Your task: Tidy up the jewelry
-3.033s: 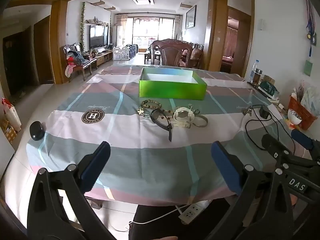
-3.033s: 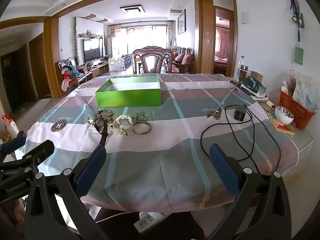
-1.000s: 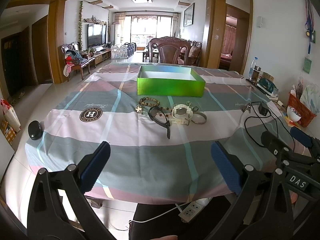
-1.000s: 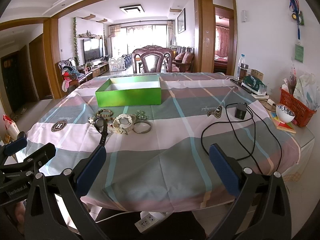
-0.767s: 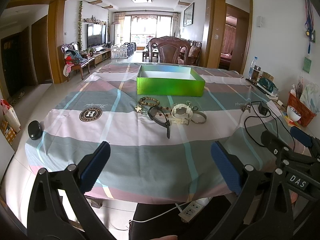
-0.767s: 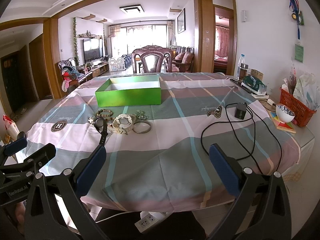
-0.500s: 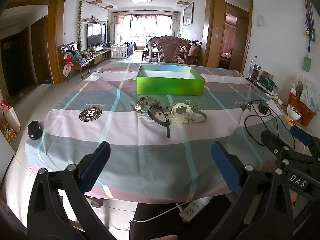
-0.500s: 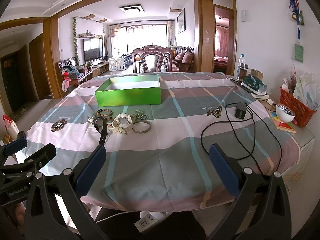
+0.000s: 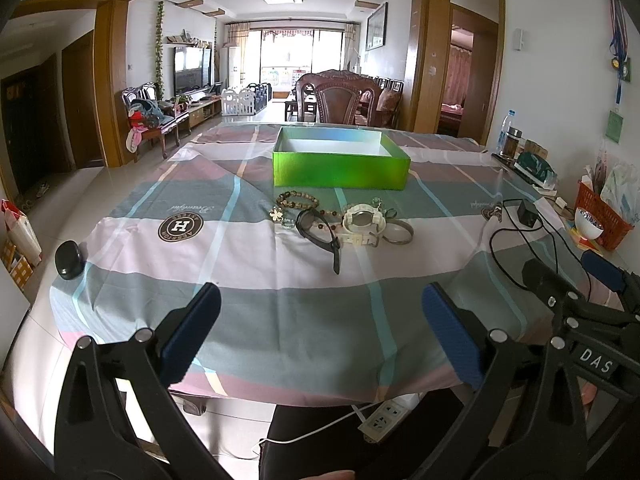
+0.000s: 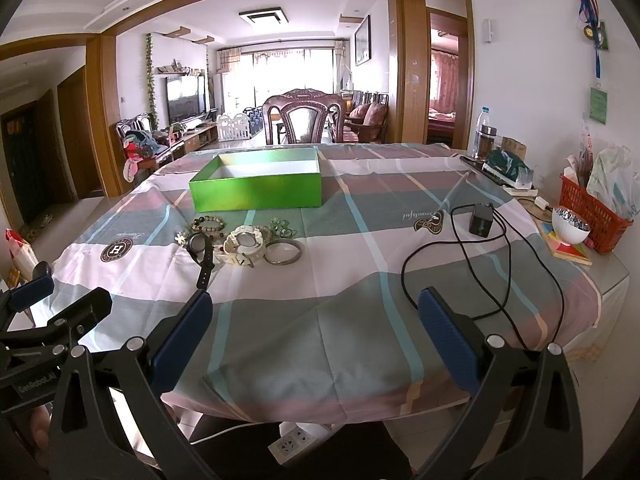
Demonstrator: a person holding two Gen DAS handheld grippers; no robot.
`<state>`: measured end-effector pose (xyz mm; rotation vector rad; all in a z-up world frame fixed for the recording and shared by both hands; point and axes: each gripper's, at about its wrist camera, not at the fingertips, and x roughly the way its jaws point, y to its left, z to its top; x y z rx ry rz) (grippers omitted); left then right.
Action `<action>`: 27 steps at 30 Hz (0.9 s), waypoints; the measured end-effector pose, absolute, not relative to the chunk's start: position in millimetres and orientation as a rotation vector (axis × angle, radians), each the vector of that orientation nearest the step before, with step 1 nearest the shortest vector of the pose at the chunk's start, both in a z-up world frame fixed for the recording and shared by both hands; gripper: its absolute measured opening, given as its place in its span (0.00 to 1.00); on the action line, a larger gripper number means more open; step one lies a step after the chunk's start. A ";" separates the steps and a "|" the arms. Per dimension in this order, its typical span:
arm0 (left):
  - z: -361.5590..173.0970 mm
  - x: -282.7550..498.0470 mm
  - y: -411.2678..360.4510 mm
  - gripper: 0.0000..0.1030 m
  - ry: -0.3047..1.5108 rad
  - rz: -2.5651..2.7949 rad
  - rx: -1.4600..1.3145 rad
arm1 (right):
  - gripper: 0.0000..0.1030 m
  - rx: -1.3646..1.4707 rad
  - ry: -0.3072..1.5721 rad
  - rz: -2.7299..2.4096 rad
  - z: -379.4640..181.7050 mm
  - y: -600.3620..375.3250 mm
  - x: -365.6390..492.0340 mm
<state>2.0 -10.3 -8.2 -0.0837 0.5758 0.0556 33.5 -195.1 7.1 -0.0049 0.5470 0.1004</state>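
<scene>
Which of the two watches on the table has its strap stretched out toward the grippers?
The black watch, left of the white watch. Its dark strap runs straight toward the near table edge; the white one's band stays curled.

Both tongs gape wide and carry nothing: the left tongs (image 9: 320, 332) and right tongs (image 10: 314, 330) hover side by side, level.

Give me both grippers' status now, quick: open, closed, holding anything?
Left gripper: open, empty, short of the jewelry.
Right gripper: open, empty, held near the table edge.

bright daylight, fisheye-warped edges
</scene>
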 end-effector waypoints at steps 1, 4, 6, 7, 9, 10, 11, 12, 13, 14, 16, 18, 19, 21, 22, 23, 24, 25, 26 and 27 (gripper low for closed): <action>-8.5 1.7 -10.6 0.96 0.575 0.056 -0.084 | 0.98 -0.005 0.547 0.101 6.6 -194.5 33.1; -8.1 2.2 -10.5 0.96 0.576 0.058 -0.082 | 0.98 -0.005 0.548 0.101 7.1 -195.2 33.9; -9.1 2.3 -11.2 0.96 0.578 0.058 -0.081 | 0.98 -0.005 0.550 0.100 6.4 -194.8 34.0; -9.6 2.0 -11.5 0.96 0.579 0.058 -0.082 | 0.98 -0.005 0.551 0.100 5.3 -194.8 34.8; -10.0 1.5 -11.7 0.96 0.578 0.058 -0.081 | 0.98 -0.007 0.551 0.100 4.7 -193.4 33.9; -10.5 1.1 -11.8 0.96 0.578 0.058 -0.082 | 0.98 -0.007 0.550 0.101 4.8 -193.3 33.7; -10.0 1.6 -11.6 0.96 0.578 0.057 -0.083 | 0.98 -0.004 0.551 0.101 5.3 -194.1 34.6; -10.4 1.3 -11.9 0.96 0.578 0.057 -0.083 | 0.98 -0.004 0.551 0.101 5.6 -194.1 34.6; -10.5 1.1 -12.3 0.96 0.578 0.058 -0.082 | 0.98 -0.004 0.551 0.101 5.7 -193.8 34.4; -10.8 1.0 -12.4 0.96 0.577 0.059 -0.082 | 0.98 -0.004 0.551 0.104 6.1 -193.7 34.3; -9.9 1.8 -11.8 0.96 0.578 0.056 -0.084 | 0.98 -0.001 0.546 0.115 3.4 -192.2 33.6; -10.4 -0.2 -10.9 0.96 0.567 0.052 -0.097 | 0.98 -0.002 0.541 0.137 -5.1 -198.3 35.1; -10.1 -2.0 -10.8 0.96 0.555 0.055 -0.100 | 0.98 0.000 0.534 0.160 -5.4 -198.9 33.6; -7.1 -6.8 -12.1 0.96 0.528 0.064 -0.089 | 0.98 0.005 0.507 0.189 0.3 -202.9 28.9; -3.3 -12.5 -13.6 0.96 0.506 0.066 -0.079 | 0.98 0.011 0.474 0.199 4.0 -205.7 24.0; 1.0 -14.9 -12.6 0.96 0.490 0.062 -0.075 | 0.98 0.024 0.424 0.210 11.5 -209.2 17.8; 9.2 -24.9 -13.0 0.96 0.438 0.053 -0.074 | 0.98 0.039 0.359 0.216 18.2 -213.7 9.1; 15.3 -34.1 -12.4 0.96 0.382 0.048 -0.078 | 0.98 0.052 0.289 0.217 23.7 -218.4 0.5; 20.3 -40.1 -10.9 0.96 0.339 0.045 -0.083 | 0.98 0.063 0.203 0.207 28.1 -223.6 -8.6; 24.8 -48.5 -8.0 0.96 0.267 0.037 -0.092 | 0.98 0.066 0.126 0.186 29.0 -227.7 -15.7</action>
